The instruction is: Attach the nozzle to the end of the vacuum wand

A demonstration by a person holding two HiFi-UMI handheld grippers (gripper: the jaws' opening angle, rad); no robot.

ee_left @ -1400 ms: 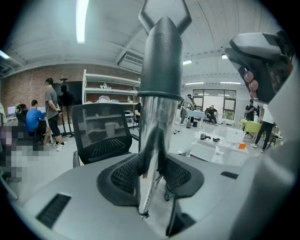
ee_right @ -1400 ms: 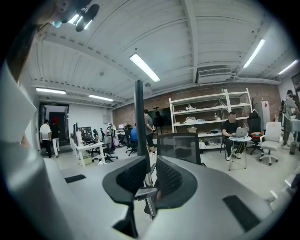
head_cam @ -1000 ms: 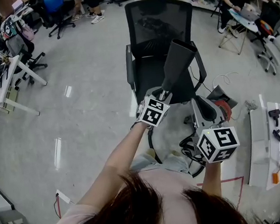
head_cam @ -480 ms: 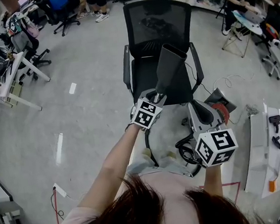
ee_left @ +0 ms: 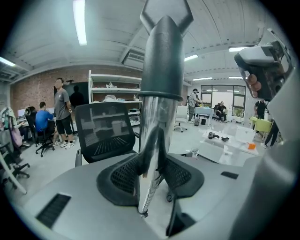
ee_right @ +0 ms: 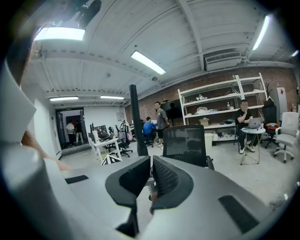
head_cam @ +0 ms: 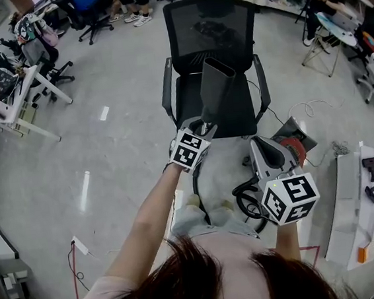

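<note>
My left gripper (head_cam: pixel 204 125) is shut on the shiny metal neck of a dark grey vacuum nozzle (head_cam: pixel 217 90), which stands up from the jaws over the chair seat. In the left gripper view the chrome neck (ee_left: pixel 151 136) sits clamped between the pads of the left gripper (ee_left: pixel 153 157), and the dark nozzle (ee_left: pixel 162 61) widens above it. My right gripper (head_cam: pixel 266 144) hangs lower right, apart from the nozzle. Its jaws have just been closing, and the right gripper (ee_right: pixel 151 169) now stands shut with nothing visible between the pads. The nozzle shows there as a dark bar (ee_right: pixel 136 119).
A black mesh office chair (head_cam: pixel 211 30) stands just ahead. A red vacuum body (head_cam: pixel 298 146) and a black hose (head_cam: pixel 245 206) lie on the floor by my right side. A white table (head_cam: pixel 354 191) is at the right, with desks (head_cam: pixel 9 98) and seated people further off.
My left gripper has carried the nozzle a little to the left, with the nozzle leaning less to the right. The right gripper has shifted only slightly.
</note>
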